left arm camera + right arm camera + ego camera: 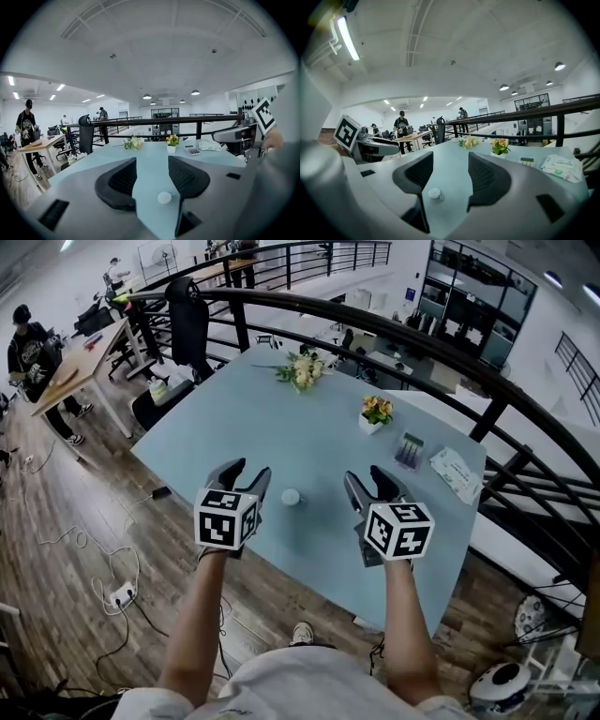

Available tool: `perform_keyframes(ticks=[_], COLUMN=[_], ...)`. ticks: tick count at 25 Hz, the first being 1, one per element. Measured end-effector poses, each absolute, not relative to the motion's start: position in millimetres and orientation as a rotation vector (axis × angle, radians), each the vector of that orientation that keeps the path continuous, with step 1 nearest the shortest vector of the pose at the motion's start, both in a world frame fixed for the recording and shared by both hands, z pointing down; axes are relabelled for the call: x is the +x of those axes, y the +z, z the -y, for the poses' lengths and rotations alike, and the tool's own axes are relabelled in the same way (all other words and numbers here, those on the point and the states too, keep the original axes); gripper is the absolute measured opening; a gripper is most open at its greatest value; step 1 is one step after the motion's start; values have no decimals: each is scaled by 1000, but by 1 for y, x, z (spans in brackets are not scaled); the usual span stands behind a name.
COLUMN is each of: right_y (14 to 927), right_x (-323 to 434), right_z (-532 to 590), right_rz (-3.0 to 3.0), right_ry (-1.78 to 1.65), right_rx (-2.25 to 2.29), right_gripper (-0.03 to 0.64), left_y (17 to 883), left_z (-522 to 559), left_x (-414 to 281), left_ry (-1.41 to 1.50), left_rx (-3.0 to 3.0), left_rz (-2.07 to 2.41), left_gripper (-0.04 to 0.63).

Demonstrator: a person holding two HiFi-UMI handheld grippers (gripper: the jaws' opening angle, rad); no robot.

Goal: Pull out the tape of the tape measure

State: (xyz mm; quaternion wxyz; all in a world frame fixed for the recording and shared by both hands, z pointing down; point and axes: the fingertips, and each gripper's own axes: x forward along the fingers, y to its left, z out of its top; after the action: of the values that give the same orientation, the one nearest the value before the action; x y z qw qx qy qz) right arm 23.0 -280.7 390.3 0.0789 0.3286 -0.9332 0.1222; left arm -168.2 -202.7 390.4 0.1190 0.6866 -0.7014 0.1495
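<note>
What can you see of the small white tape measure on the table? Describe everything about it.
The tape measure is a small, round, white case that looks like plastic, with a tiny tab at one side. No tape is pulled out. It lies flat on the pale blue table, near the front edge, between the left gripper and the right gripper. Both are open and neither touches it; only the table does.

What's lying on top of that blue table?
A white tape measure, a flowerpot, a bouquet, maybe a calculator, and a wipes pack. The left gripper and right gripper cover part of the table.
</note>
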Motion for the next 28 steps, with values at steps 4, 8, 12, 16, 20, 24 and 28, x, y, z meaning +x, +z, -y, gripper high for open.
perform_keyframes(ticks=[4, 8, 12, 16, 20, 24, 28], right_y=[393, 399, 402, 404, 405, 407, 407], right_x=[26, 32, 35, 38, 40, 41, 35], right_z=[293, 304, 312, 321, 331, 339, 343], right_rz=[2795, 2787, 2779, 2767, 2744, 2708, 2667], right_ry=[379, 398, 399, 395, 397, 402, 405], right_rx=[985, 1002, 1019, 1049, 1114, 1222, 1316], right_gripper=[218, 218, 218, 218, 217, 218, 218], left_y=[389, 393, 395, 399, 404, 407, 408], left_z=[219, 234, 247, 264, 283, 305, 325], left_x=[-164, -160, -157, -154, -152, -155, -164], left_ry=[452, 470, 473, 477, 489, 495, 490], left_rx=[2021, 2033, 2053, 2093, 2149, 2233, 2302], left_rz=[2042, 2028, 2009, 1975, 1918, 1843, 1770], left_gripper=[212, 212, 212, 212, 212, 212, 212])
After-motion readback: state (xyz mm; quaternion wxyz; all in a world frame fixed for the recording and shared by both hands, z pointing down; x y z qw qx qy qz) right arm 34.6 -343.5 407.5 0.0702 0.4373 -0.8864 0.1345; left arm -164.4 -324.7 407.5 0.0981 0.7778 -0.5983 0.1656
